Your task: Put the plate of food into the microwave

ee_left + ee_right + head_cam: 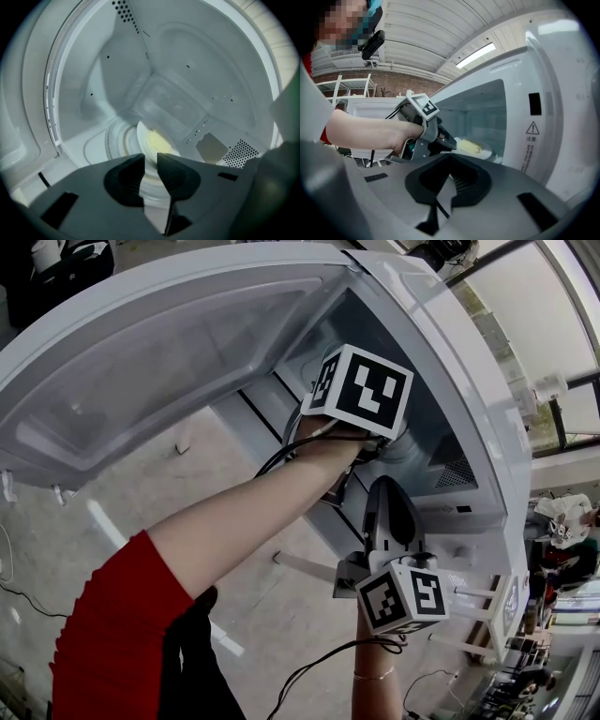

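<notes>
The left gripper (149, 158) reaches into the cavity of the microwave (441, 329) with its jaws parted and released. The white plate (140, 133) shows through the gap between them. No pad presses on it, and I cannot tell whether its near rim lies between the tips or just beyond them. The plate rests on the glass turntable (116, 139) at the cavity floor, with a yellow helping of food (160, 142) on it. Perforated vents dot the cavity walls.

From the head view, the forearm behind this gripper stretches into the opening, its red sleeve (112, 634) near the bottom edge. The microwave door (141, 362) stands swung wide open to the left.

The right gripper (450, 159) hangs outside, in front of the oven. Its jaw tips are closed together with nothing gripped, and only a thin black cable crosses beneath them. Its view looks past the left gripper at the plate and food inside, beside the front panel (536, 93) with a warning triangle (532, 128).
</notes>
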`<state>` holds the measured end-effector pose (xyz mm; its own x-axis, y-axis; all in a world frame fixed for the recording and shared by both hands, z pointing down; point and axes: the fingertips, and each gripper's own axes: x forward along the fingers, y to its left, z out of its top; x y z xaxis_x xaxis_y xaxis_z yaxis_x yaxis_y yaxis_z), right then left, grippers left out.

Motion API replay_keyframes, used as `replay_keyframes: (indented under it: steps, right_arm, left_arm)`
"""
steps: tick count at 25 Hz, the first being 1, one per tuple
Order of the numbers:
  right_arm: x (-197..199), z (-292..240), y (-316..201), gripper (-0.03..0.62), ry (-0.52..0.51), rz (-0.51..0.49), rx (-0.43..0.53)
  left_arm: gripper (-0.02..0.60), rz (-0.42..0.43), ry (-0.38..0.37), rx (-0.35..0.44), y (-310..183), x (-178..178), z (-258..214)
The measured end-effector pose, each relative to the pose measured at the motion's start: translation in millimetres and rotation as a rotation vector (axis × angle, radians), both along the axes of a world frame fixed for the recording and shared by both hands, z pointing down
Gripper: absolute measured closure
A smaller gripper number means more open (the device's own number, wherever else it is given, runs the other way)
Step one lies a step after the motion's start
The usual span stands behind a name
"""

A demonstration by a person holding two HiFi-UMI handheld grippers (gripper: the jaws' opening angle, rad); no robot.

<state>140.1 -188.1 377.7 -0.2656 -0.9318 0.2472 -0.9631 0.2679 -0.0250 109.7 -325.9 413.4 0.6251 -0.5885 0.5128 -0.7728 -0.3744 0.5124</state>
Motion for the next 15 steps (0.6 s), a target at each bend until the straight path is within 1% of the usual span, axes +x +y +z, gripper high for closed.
replay_keyframes:
  steps: [2,7,11,15]
  right_arm:
    - [-2.1,1.4,0.2,0.580,0.001,-0.001,-0.001]
    - [-3.9,2.9,1.5,0.580,-0.002,-0.012,0.001]
    - [-1.7,5.5,2.9,0.580,-0.003,-0.006,-0.007]
    - [-2.4,7.1,3.5,0.579,0.000,-0.009,-0.009]
  left_arm:
    - [0.491,0.009,-0.026,0.020,0.9,-1.0,2.1]
    - [0.486,0.011,-0.055,0.049,2.0,0.0,3.3]
    - [0.486,0.027,-0.113,0.099,2.0,1.6,3.9]
    - [0.482,0.032,-0.156,0.131,0.6,0.8,5.6]
